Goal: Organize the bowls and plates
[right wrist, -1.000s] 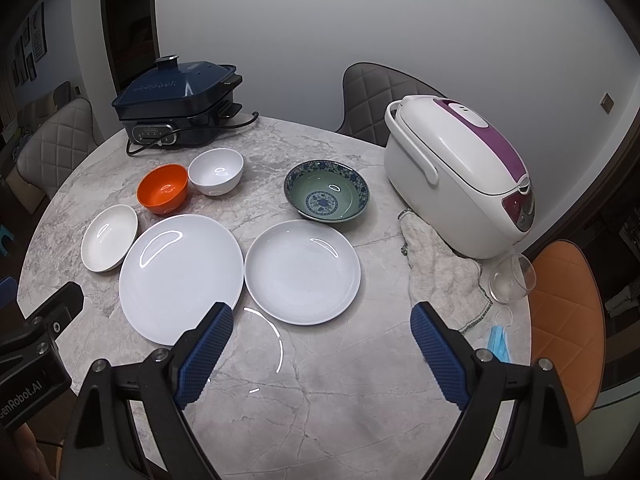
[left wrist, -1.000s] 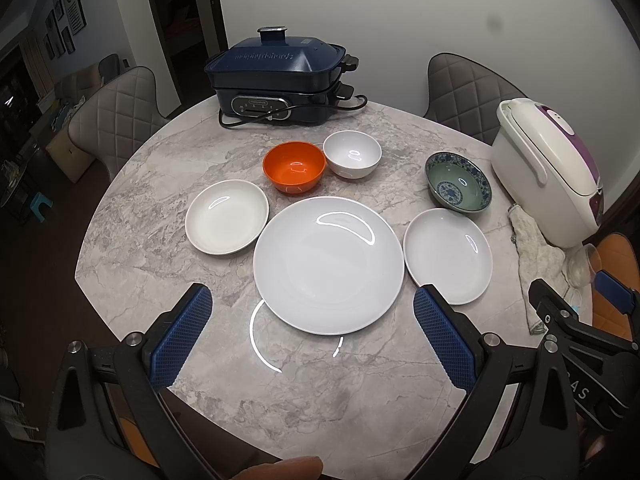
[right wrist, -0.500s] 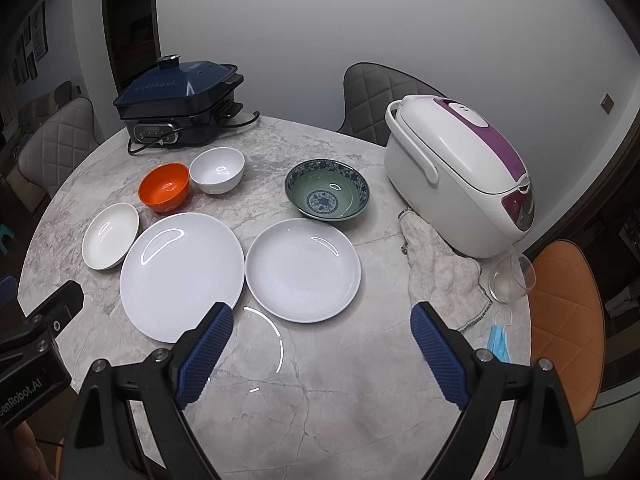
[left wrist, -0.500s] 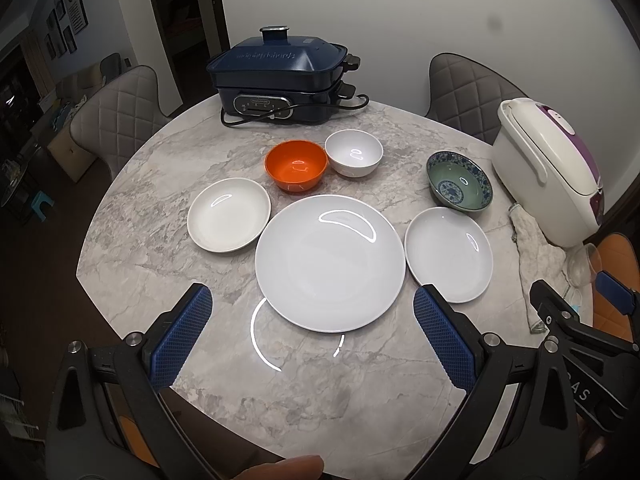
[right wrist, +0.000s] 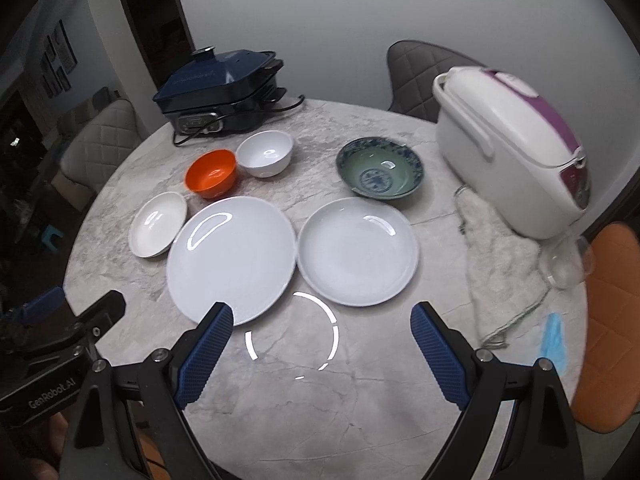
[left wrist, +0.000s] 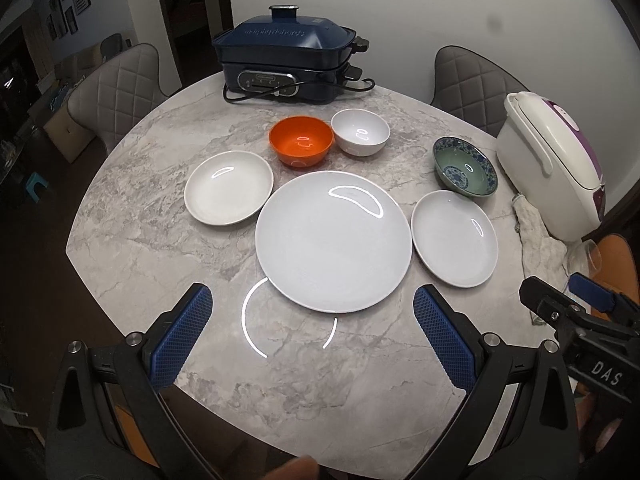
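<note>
A large white plate (left wrist: 334, 240) lies mid-table, with a smaller white plate (left wrist: 454, 238) to its right and a small white dish (left wrist: 229, 193) to its left. Behind them stand an orange bowl (left wrist: 301, 146), a white bowl (left wrist: 360, 132) and a blue-green patterned bowl (left wrist: 465, 167). My left gripper (left wrist: 312, 320) is open and empty above the near table edge, short of the large plate. My right gripper (right wrist: 322, 330) is open and empty, just short of the smaller white plate (right wrist: 358, 250) and the large plate (right wrist: 232, 258).
A dark blue electric cooker (left wrist: 284, 64) stands at the table's far edge. A white and purple rice cooker (right wrist: 512, 152) stands at the right, with a cloth (right wrist: 500, 264), a glass (right wrist: 568, 264) and a blue mask (right wrist: 554, 338) near it. Chairs surround the marble table (left wrist: 140, 220).
Both grippers have moved forward towards the dishes; the right view is slightly blurred by motion. Nothing on the table has moved.
</note>
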A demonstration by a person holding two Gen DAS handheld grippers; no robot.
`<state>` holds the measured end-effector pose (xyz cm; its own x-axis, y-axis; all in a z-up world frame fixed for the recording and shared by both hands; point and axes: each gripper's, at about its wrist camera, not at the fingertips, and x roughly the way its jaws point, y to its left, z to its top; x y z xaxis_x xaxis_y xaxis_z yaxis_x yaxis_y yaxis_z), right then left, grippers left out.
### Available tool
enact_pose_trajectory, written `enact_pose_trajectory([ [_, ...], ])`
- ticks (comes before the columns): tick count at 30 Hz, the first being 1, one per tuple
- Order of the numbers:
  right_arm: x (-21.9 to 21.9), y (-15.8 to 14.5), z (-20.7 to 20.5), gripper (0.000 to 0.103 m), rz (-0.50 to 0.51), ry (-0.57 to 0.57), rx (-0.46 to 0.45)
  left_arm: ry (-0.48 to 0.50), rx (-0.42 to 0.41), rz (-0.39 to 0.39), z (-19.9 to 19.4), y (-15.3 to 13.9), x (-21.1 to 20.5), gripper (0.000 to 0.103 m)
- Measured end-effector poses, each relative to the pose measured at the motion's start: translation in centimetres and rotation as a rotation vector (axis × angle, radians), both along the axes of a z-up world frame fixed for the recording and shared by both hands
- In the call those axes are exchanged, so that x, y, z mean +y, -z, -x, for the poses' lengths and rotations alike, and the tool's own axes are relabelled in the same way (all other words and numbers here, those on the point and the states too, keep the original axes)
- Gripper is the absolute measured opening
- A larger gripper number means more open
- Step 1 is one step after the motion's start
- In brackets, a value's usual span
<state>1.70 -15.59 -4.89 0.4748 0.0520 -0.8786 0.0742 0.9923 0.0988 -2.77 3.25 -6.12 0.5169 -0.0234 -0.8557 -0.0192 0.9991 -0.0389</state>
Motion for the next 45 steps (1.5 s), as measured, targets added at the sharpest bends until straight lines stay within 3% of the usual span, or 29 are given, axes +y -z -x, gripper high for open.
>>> enact_pose_trajectory([
  [2,-0.3,1.3,0.0,0.092,-0.115,-0.028,0.016,-0.005,0.023,0.053,0.7,1.4,1.5,0.101],
  [6,-1.0,3.8,-0.7,0.089,-0.375,-0.054,0.035,-0.071,0.128,0.258,1.1,5.4,5.6,0.101],
  [11,-1.2,6.6,-2.0,0.089,-0.576,-0.025,0.062,0.072,0.169,0.368,-0.5,9.7,7.8,0.102],
  [13,-1.7,7.9,-2.8,0.090,-0.688,0.027,0.061,0.138,0.290,0.398,-2.6,11.8,8.4,0.101],
  [15,-1.6,9.1,-4.0,0.093,-0.765,0.074,0.091,0.117,0.387,0.450,-5.4,13.7,10.1,0.097],
  [17,-0.9,9.2,-5.7,0.093,-0.738,0.059,0.097,0.111,0.362,0.487,-7.9,14.4,12.3,0.095],
  [20,0.5,8.6,-9.3,0.091,-0.629,-0.060,0.135,0.148,0.333,0.429,-10.9,15.2,13.9,0.095],
  [23,0.5,8.9,-13.6,0.082,-0.524,-0.128,0.179,0.130,0.348,0.428,-12.9,16.8,15.0,0.095],
  [25,0.2,9.0,-16.0,0.082,-0.491,-0.193,0.193,0.104,0.369,0.462,-13.7,18.1,15.4,0.095],
  [27,-0.2,9.5,-18.3,0.080,-0.480,-0.258,0.226,0.096,0.381,0.474,-14.3,19.1,15.2,0.091],
  [29,-0.2,10.4,-20.3,0.078,-0.449,-0.329,0.261,0.097,0.398,0.450,-14.7,19.7,14.8,0.078],
  [32,0.0,12.7,-22.7,0.070,-0.393,-0.406,0.335,0.089,0.406,0.438,-14.8,20.2,14.4,0.077],
  [36,0.3,14.9,-24.5,0.070,-0.412,-0.468,0.391,0.086,0.419,0.468,-15.0,21.1,13.1,0.075],
  [39,0.7,16.0,-25.1,0.070,-0.435,-0.522,0.425,0.086,0.447,0.526,-14.7,21.8,12.8,0.065],
  [42,0.5,17.4,-25.8,0.069,-0.440,-0.538,0.460,0.080,0.456,0.526,-15.0,22.3,12.6,0.064],
  [45,0.5,18.1,-26.4,0.068,-0.448,-0.553,0.483,0.069,0.463,0.546,-15.3,22.8,12.8,0.055],
])
